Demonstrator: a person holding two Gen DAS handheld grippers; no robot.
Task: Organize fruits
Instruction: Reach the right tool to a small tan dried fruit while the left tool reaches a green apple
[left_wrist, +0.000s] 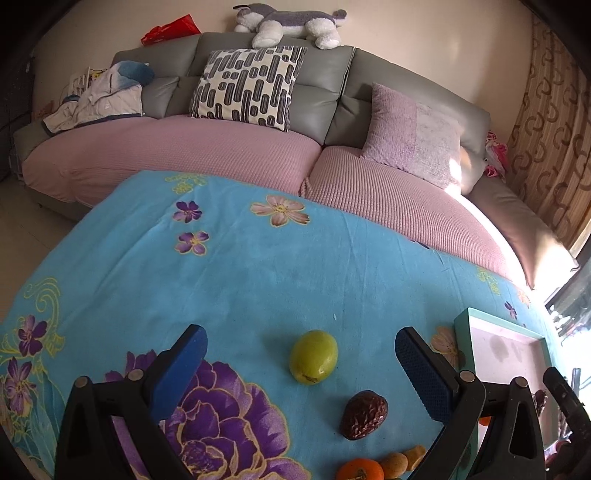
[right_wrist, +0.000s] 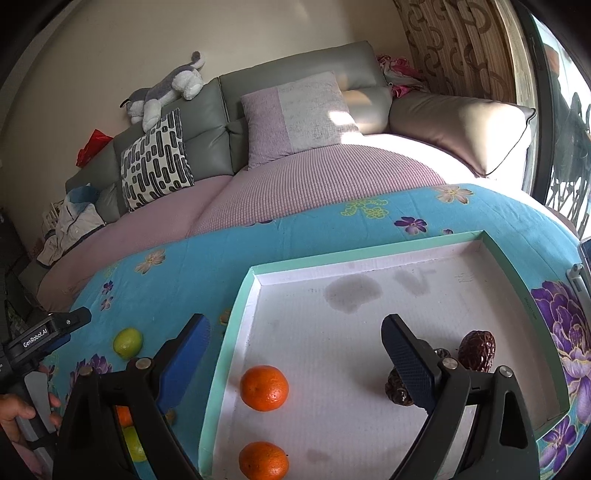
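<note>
1. The tray (right_wrist: 236, 317) sits on the bench (right_wrist: 159, 280), with the sofa (right_wrist: 295, 177) behind it.
2. Two oranges (right_wrist: 264, 387) lie in the tray near its left wall, one in front of the other.
3. Two dates (right_wrist: 476, 349) lie in the tray to the right.
4. A lime (right_wrist: 127, 342) lies on the bench, left of the tray.

My left claw (left_wrist: 301, 373) stood wide, nothing between its pads but a green fruit (left_wrist: 313, 357) on the blue cloth (left_wrist: 229, 273); a dark date (left_wrist: 364, 415) lay near my right pad. Beyond, the cloth ran bare. My right claw (right_wrist: 295, 354) spread over the tray (right_wrist: 236, 306), its left rim beneath me, two oranges (right_wrist: 264, 388) and dates (right_wrist: 477, 350) flanking open floor.
</note>
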